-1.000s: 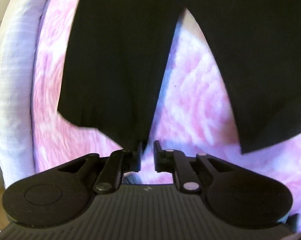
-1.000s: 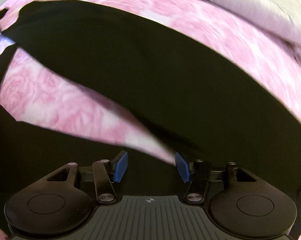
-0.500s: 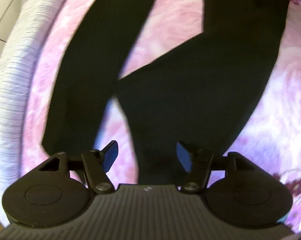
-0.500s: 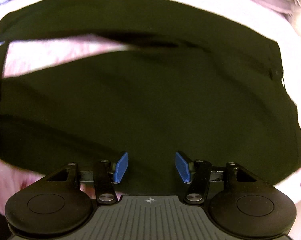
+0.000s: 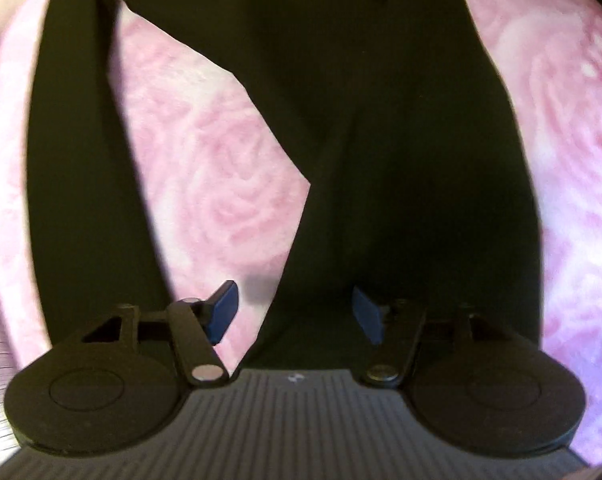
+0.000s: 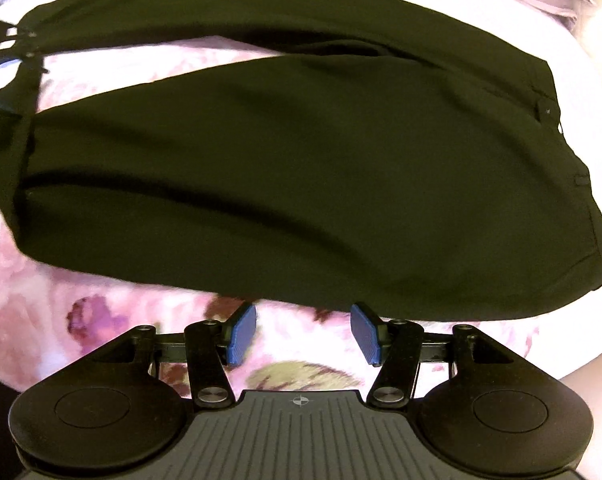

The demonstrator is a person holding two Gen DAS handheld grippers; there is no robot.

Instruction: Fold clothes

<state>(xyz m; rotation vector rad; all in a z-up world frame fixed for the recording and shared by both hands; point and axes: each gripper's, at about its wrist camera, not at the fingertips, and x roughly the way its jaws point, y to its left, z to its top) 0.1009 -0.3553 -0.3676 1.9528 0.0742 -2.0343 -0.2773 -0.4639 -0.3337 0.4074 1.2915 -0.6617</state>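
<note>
Black trousers (image 6: 301, 168) fill the middle of both views on a pink rose-print bedcover (image 5: 221, 168), with the left gripper (image 5: 297, 312) and right gripper (image 6: 303, 334) both spread, holding nothing.

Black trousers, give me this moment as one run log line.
black trousers flat on pink floral bedspread | left gripper open, empty | right gripper open, empty

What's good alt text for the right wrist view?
Black trousers lie spread across a pink floral bedspread, legs running to the left and the waistband at the right. The right tool sits open in the foreground just short of the near edge of the fabric, its blue pads holding nothing.
</note>
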